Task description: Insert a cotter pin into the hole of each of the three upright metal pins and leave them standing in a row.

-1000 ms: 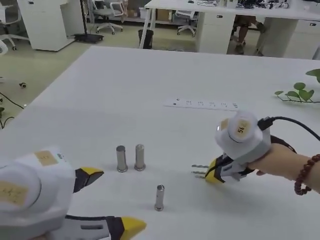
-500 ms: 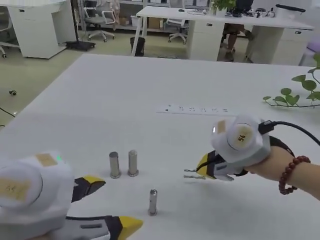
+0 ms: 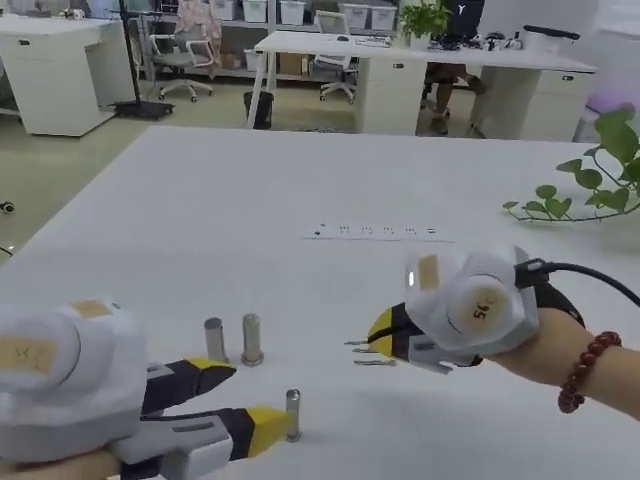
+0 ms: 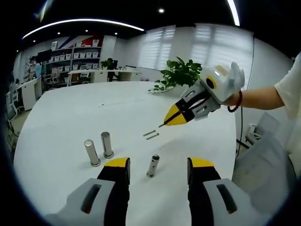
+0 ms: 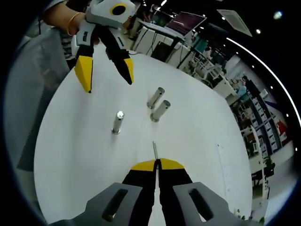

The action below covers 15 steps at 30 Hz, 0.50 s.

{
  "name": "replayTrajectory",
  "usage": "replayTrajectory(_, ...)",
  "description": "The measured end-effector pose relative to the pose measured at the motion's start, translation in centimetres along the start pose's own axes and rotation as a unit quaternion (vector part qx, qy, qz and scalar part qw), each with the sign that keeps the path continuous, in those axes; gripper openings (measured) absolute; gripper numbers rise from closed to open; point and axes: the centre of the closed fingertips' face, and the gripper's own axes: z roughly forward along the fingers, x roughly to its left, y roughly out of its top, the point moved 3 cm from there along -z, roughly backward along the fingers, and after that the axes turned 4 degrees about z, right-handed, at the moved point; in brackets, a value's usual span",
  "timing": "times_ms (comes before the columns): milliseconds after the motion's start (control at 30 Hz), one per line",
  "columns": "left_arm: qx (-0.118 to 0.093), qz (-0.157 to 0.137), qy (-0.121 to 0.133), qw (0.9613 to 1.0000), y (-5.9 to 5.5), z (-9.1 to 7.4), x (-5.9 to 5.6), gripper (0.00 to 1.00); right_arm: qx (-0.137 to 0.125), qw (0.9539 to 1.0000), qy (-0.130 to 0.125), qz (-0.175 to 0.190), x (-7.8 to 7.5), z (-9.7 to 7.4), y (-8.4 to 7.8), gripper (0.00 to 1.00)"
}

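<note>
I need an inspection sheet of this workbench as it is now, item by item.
Surface: white table, flat.
Job's things: three upright metal pins, two paired, one apart; loose cotter pins lying on the table.
Clutter: power strip; plant.
Grippers: left gripper open, facing the lone pin; right gripper shut on a cotter pin.
Cables: black cable from the right gripper.
Surroundings: office desks, chairs.

— How did the rig look?
— The white-housed left gripper point(image 3: 245, 395) and right gripper point(image 3: 378, 335) had black jaws tipped yellow, with tan stickers point(image 3: 482, 303) on top.
— Anything worn?
— A dark red bead bracelet point(image 3: 581, 372), a white short sleeve point(image 4: 292, 89); a black cable point(image 3: 585, 270) left the right one.
</note>
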Motion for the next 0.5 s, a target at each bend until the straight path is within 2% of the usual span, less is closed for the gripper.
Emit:
replayTrajectory(167, -0.011, -0.015, -0.014, 0.9997, 0.6, 0.6, -0.5, 0.41, -0.017, 0.9996, -0.006, -0.023, 1.1, -0.8, 1.6, 0.01)
replayTrajectory(300, -0.021, -0.016, -0.023, 0.9994, 1.1, 0.9, -0.9, 0.36, -0.031, 0.999, -0.01, -0.031, 1.7, -1.4, 2.7, 0.01)
replayTrajectory(500, -0.036, -0.035, -0.03, 0.9983, 1.6, 1.3, -1.2, 0.28, -0.05, 0.9979, -0.011, -0.04, 2.5, -2.0, 4.1, 0.01)
